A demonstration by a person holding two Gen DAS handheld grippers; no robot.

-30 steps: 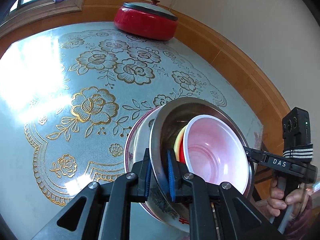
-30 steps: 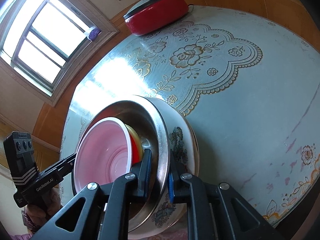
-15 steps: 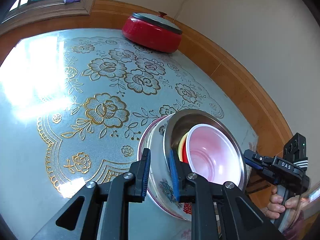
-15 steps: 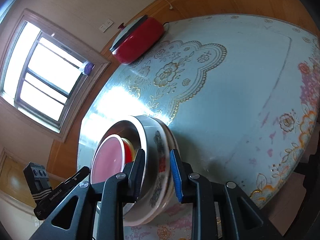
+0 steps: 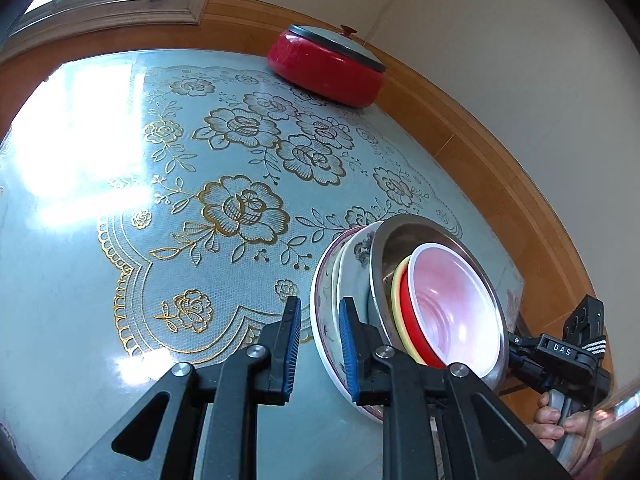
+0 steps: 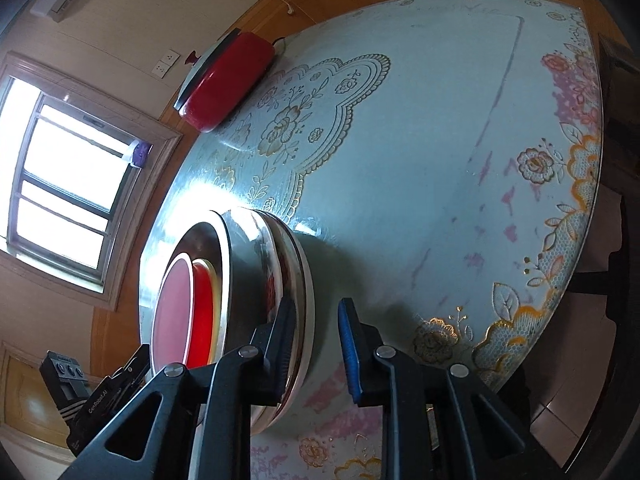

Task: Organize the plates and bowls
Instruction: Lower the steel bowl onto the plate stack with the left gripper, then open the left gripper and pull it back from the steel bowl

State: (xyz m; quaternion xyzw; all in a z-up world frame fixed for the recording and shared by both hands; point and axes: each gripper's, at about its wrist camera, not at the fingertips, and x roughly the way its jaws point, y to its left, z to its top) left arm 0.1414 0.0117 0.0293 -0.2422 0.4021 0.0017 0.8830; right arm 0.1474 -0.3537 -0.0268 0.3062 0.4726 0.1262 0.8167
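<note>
A nested stack sits on the table: a white plate (image 5: 320, 320) at the bottom, a floral ceramic bowl (image 5: 354, 252), a steel bowl (image 5: 424, 232), then yellow, red (image 5: 412, 320) and pink bowls (image 5: 452, 304). My left gripper (image 5: 319, 340) straddles the plate's rim, with a gap showing beside its left pad. On the opposite side, my right gripper (image 6: 318, 340) has the plate (image 6: 306, 280) against its left pad. Its jaws are closing, and its right pad stands clear. The steel bowl (image 6: 244, 248) and pink bowl (image 6: 172, 312) show beyond it.
A red lidded pot (image 5: 324, 68) stands at the far side of the floral tablecloth (image 5: 200, 200), near the wood-panelled wall. A window (image 6: 68, 184) lies beyond. The stack sits close to the table's edge. A hand (image 5: 556, 420) holds the right gripper's handle.
Both grippers let go of the steel bowl's rim and drew back outward, so the plate's rim now lies between their pads. The right wrist view has rolled.
</note>
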